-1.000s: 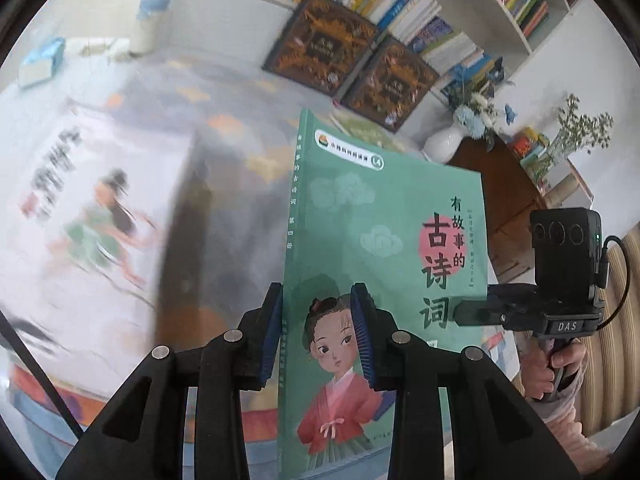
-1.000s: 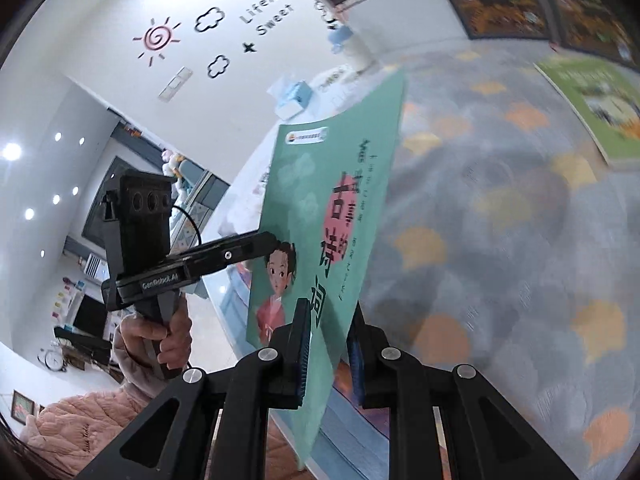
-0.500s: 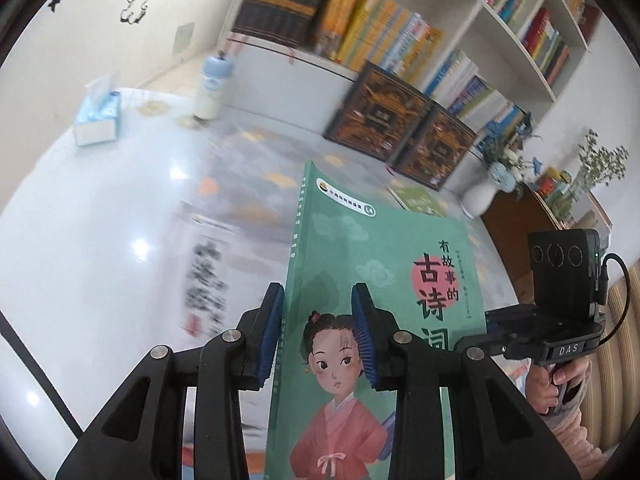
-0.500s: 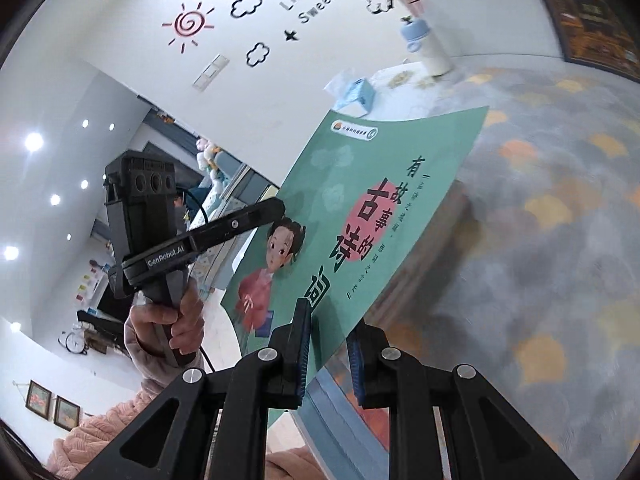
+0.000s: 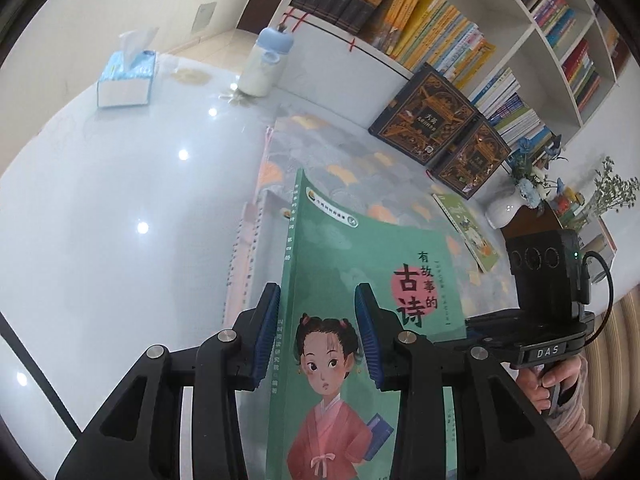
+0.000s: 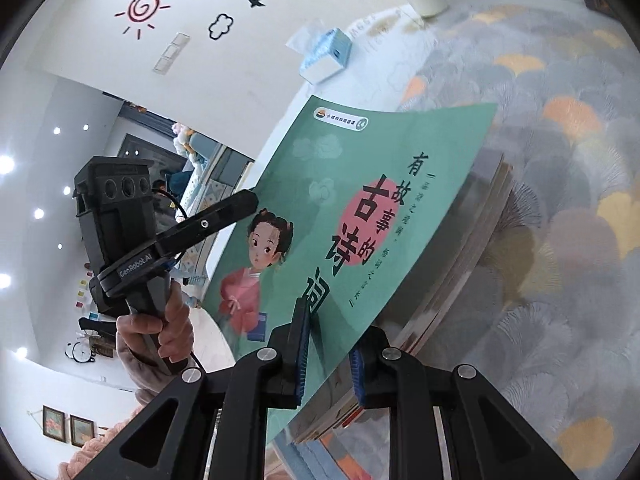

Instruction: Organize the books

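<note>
White shelving point(image 5: 516, 20) packed with upright colourful book spines fills the upper right of the left wrist view, above a glossy pale tabletop point(image 5: 120, 208) partly covered by a grey mat with orange fan motifs point(image 5: 344, 152). Two dark ornate hardcovers point(image 5: 424, 116) lean against the base of the shelving. On the mat lies a stack of pale-edged books point(image 6: 460, 264), seen in the right wrist view directly under the raised volume. A green paperback with a red-robed girl and red circle on its cover point(image 5: 360, 320) is held tilted above that stack, spine toward the left gripper point(image 5: 318, 330). The blue-padded jaws of that gripper straddle the spine edge with a gap visible on the cover side; whether they press the book cannot be told. The right gripper point(image 6: 330, 354) holds the paperback's lower edge, one pad on the cover and the other under it, jaws pinching the book. A second green book point(image 5: 468, 232) lies flat on the mat near a white vase of blue flowers point(image 5: 508, 208). A blue tissue box point(image 5: 126, 76) and a white bottle with blue cap point(image 5: 264, 60) stand on the bare tabletop, well apart from the stack.
</note>
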